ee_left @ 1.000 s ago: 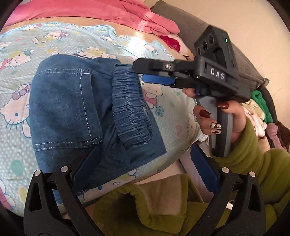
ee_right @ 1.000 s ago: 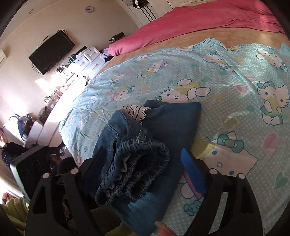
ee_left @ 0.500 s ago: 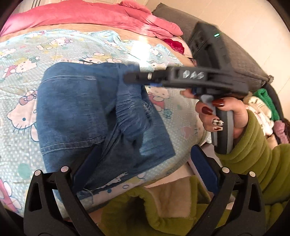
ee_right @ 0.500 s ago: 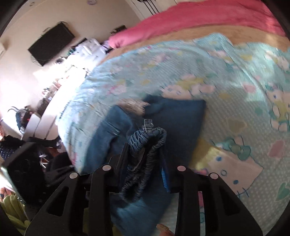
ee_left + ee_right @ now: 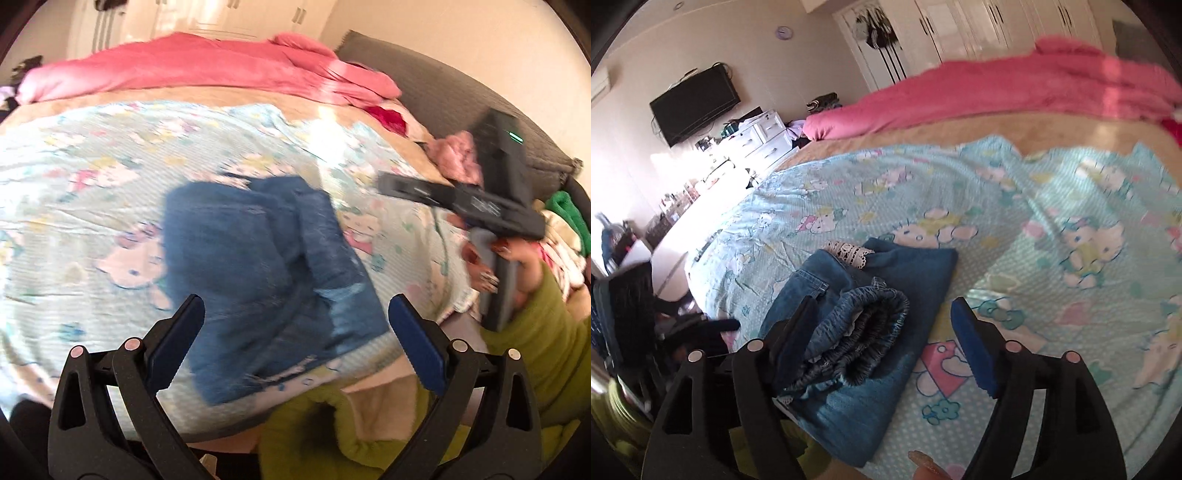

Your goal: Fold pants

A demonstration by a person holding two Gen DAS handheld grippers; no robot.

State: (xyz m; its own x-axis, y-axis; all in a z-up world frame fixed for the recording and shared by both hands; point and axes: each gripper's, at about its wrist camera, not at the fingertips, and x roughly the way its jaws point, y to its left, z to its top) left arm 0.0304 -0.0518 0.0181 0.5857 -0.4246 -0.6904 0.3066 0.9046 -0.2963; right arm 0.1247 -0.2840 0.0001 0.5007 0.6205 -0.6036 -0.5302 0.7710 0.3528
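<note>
Right claw (image 5: 882, 347): my jaws have just been opening and stand wide, holding nothing; the elastic waistband (image 5: 864, 332) lies between the pads, pressed by neither.
Left claw (image 5: 295, 343): wide open too, empty, hovering above the near edge of the bundle.
Pants (image 5: 266, 266): folded denim stack on the cartoon-print sheet (image 5: 1052, 229), close to the bed's near edge; the waistband roll sits on top, puffed up and not flat, with a lace trim (image 5: 849, 253) peeking out at the far side.
Risk, spring-back: the thick gathered waistband looks springy; I judge it may unroll or slump off the stack now that nothing pins it.
Risk, snag: my left pad (image 5: 798, 336) sits right beside the roll; pulling away carelessly could drag the top layer and undo the fold.
Risk, edge: the stack lies near the mattress edge; a nudge toward me could tip it off.
Risk, view: the left camera is blurred, so I cannot judge the fold's squareness there.
</note>
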